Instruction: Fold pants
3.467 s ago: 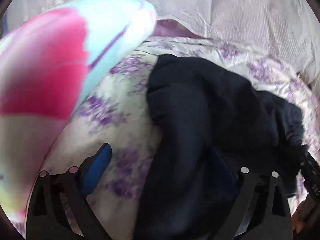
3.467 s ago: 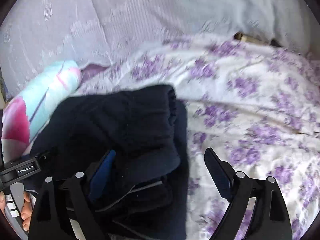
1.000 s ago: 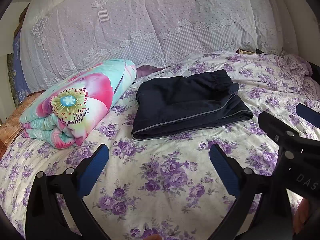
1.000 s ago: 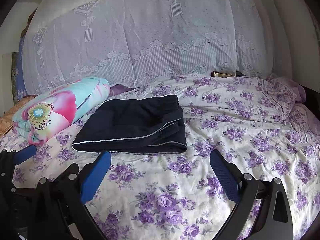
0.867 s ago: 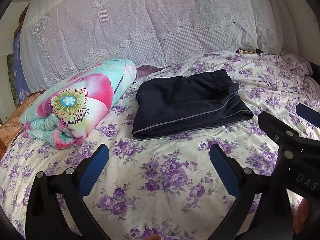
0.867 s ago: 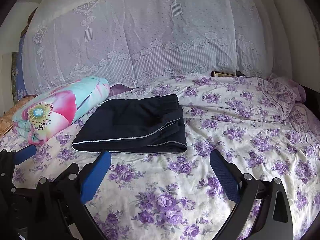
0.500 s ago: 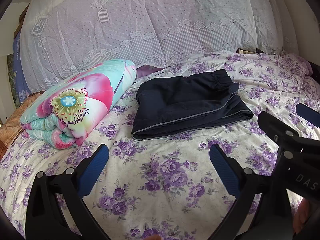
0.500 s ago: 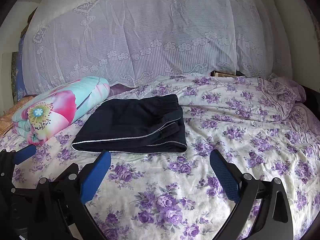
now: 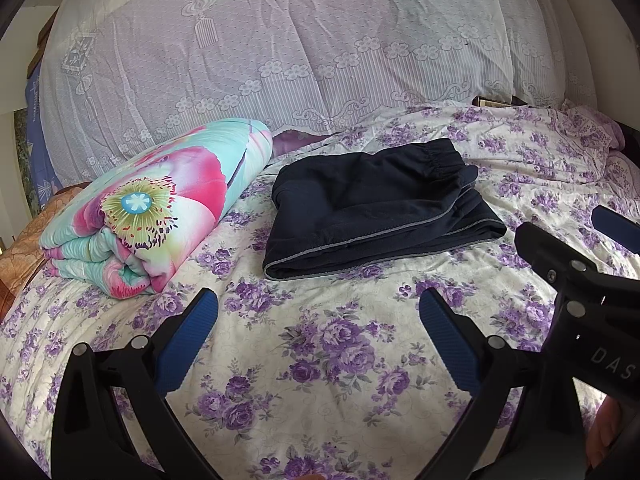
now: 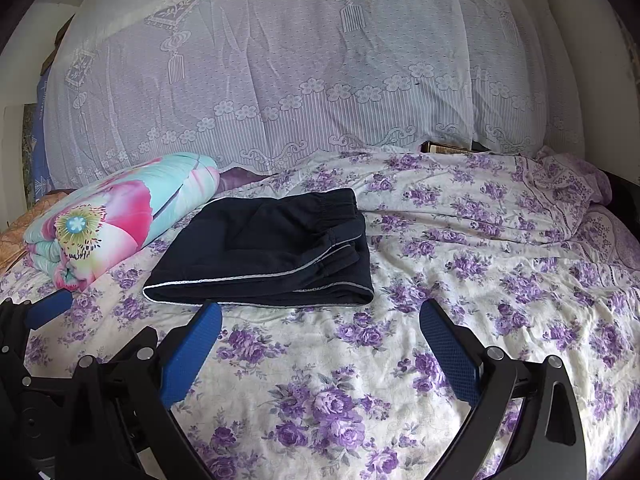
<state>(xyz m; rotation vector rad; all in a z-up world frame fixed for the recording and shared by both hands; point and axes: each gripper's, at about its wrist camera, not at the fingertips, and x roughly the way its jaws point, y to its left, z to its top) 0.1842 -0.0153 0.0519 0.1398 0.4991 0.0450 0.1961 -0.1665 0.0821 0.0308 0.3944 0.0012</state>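
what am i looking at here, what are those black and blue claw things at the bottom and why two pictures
Those claws are two handheld grippers, one in each of a person's hands, each carrying a fisheye camera that looks along its fingers. One picture comes from the left gripper, the other from the right gripper. Both stand open and hold nothing. Ahead of them, on a bed with a purple-flowered sheet, lie dark navy pants folded into a neat stack. Beside the pants sits a rolled floral blanket. A lace curtain hangs behind.
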